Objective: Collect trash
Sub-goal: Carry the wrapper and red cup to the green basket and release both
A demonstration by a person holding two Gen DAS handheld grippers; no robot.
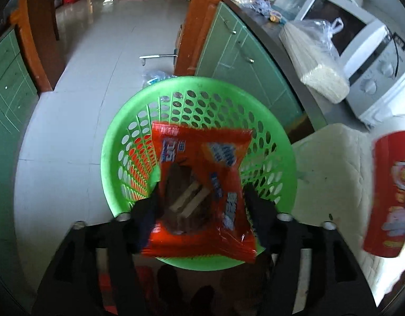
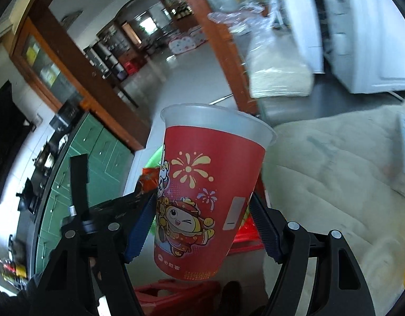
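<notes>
A: Status w/ trash?

B: Orange snack wrapper (image 1: 202,184) is clamped in left hand-held gripper (image 1: 202,205), held right over green basket (image 1: 202,89); not yet dropped. Basket looks otherwise empty.

A: Right side?

B: Red paper cup (image 2: 207,192) is pinched btwn fingers (image 2: 140,226) of right hand-held gripper (image 2: 202,226), held aloft beside cloth-covered table (image 2: 334,173). Approx halfway: both items picked up, neither binned.

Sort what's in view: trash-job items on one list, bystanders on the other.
Job:
orange snack wrapper, held in left gripper
red paper cup, held in right gripper
green basket

Lying about:
microwave
bagged noodles
cream cloth
</notes>
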